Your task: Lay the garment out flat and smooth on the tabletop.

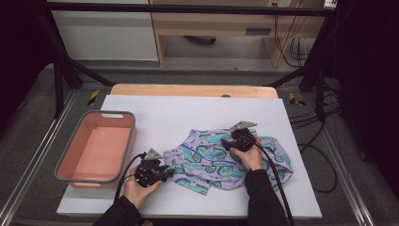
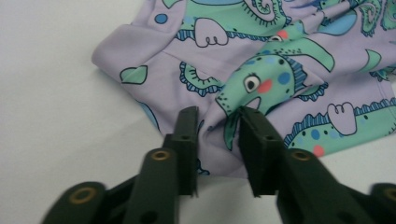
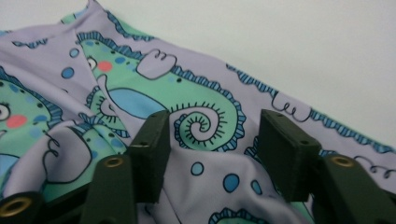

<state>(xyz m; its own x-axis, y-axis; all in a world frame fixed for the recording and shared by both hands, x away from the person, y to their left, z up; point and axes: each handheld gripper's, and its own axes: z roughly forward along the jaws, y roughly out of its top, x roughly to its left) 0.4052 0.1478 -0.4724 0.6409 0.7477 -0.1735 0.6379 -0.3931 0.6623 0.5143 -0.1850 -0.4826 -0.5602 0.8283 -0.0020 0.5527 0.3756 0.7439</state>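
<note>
Both tools low and level — left tool (image 1: 170, 172) jaws narrowly parted, right tool (image 1: 225, 143) wider.

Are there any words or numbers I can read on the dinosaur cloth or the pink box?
None to read. The lilac cloth carries only drawings: green creatures, curls and dots, no letters. The pink bin is plain inside and on its grey rim. The yellow-and-black striped markers beside the table are stripes, not writing. A pale label on the shelf far behind is too small to read.
</note>
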